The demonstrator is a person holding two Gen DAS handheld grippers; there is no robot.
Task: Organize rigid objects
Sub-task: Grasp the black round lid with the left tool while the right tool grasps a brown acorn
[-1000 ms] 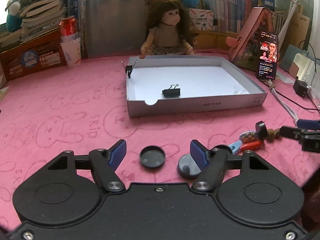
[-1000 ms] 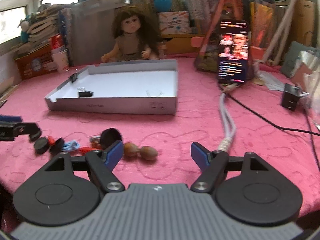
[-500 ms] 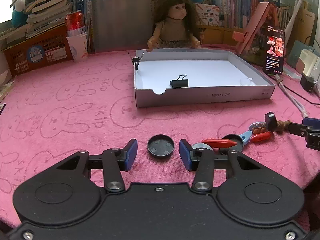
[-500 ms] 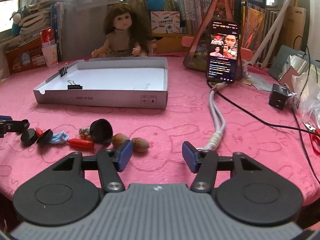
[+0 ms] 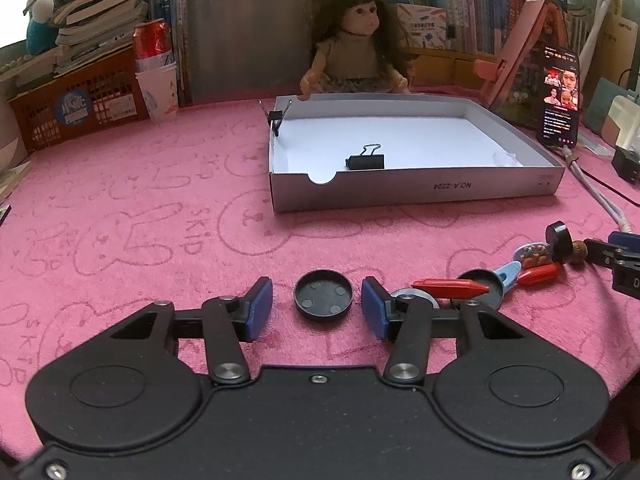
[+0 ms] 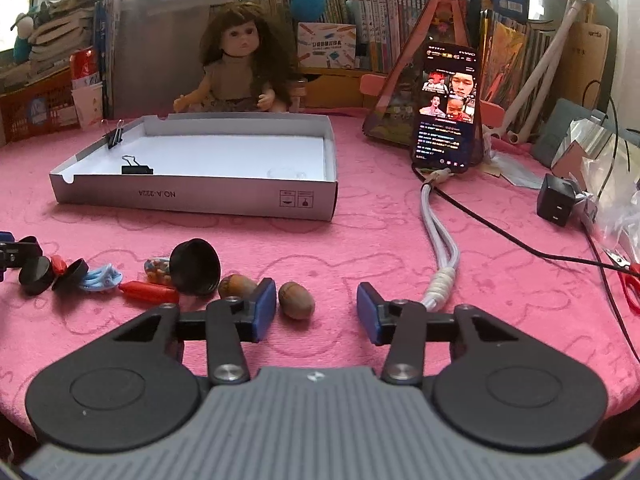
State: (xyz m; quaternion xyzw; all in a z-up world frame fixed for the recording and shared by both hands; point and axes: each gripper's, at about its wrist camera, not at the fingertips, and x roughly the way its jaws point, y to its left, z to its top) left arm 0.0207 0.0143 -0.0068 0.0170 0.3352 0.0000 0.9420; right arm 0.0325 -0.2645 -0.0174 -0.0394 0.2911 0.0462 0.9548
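My left gripper [image 5: 317, 308] is open, its blue pads either side of a flat black cap [image 5: 323, 294] lying on the pink cloth, not touching it. My right gripper [image 6: 316, 312] is open low over the cloth; a brown acorn [image 6: 296, 300] lies between its pads, nearer the left pad, and a second acorn [image 6: 236, 286] sits left of that pad. A pile of small items lies between the grippers: red pieces [image 5: 450, 287], a black cap on edge [image 6: 195, 267], a blue ring [image 6: 100, 277]. The white shallow box [image 5: 416, 194] holds a black binder clip [image 5: 365, 161]; another clip [image 5: 275, 117] grips its left wall.
A doll [image 5: 356, 60] sits behind the box. A phone [image 6: 446, 108] leans on a stand at the right, its cable [image 6: 438, 236] running toward my right gripper. A charger block [image 6: 554, 204], books, a can and a crate line the back.
Both grippers have narrowed and moved forward. The left pads now flank the black cap closely; the right gripper has come up to the acorns.
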